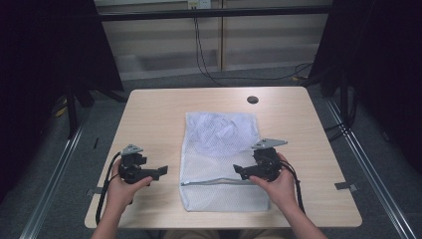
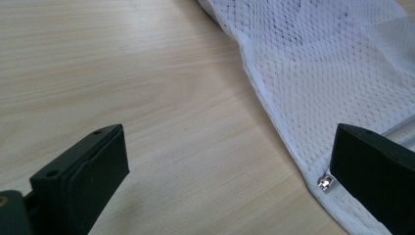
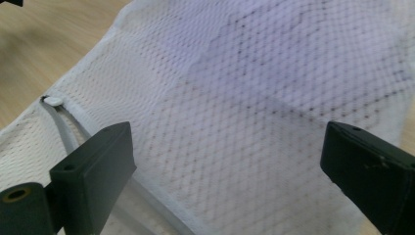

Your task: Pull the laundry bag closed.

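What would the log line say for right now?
left gripper: open, beside mesh bag | right gripper: open, over bag | zipper: appears closed | nothing held

This looks like a lab or recording room rather than a home; a plain light-wood worktop (image 1: pixel 164 109) stands on grey carpet (image 1: pixel 224 79); black curtains (image 1: pixel 50 59) hang at both sides; cables (image 1: pixel 204 55) trail down from a wall socket (image 1: pixel 198 4); metal rails (image 1: pixel 54 174) run along the floor beside the worktop.
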Demonstrator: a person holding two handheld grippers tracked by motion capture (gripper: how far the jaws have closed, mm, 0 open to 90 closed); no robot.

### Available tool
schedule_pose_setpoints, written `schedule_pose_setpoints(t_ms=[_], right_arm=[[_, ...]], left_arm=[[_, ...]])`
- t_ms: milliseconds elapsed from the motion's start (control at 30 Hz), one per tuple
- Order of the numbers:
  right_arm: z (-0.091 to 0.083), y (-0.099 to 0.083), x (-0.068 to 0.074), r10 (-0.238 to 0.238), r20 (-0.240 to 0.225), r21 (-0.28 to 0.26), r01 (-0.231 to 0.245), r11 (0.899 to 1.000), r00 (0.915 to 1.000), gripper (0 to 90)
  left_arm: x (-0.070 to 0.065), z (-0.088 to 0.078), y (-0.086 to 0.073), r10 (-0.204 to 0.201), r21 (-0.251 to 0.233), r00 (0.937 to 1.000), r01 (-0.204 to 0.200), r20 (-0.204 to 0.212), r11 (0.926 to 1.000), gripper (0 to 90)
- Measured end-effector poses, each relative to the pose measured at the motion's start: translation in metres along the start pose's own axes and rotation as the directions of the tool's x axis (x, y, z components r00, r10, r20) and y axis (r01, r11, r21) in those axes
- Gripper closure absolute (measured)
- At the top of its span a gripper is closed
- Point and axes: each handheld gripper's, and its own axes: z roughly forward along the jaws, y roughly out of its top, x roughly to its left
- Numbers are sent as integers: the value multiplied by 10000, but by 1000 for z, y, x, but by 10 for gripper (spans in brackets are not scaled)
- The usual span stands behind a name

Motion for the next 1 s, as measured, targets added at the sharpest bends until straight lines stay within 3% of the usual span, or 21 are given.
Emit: schedule_pose_setpoints(t_ms=[400,800,1000], right_arm=[[18,10,25,-116,-625,251,132,9996,9980,78],[38,20,53,-83,-1483,206,115,9997,9889,138],[48,23,61,312,-1621,464,-240,9986,9863,170]], left_arm=[[0,-3,1,-124,-33,9999,124,80,9999,18],[-1,-5,1,-37,-2,9999,37,158,10000,24],[-1,-7,1,40,56,9999,-41,136,10000,26]])
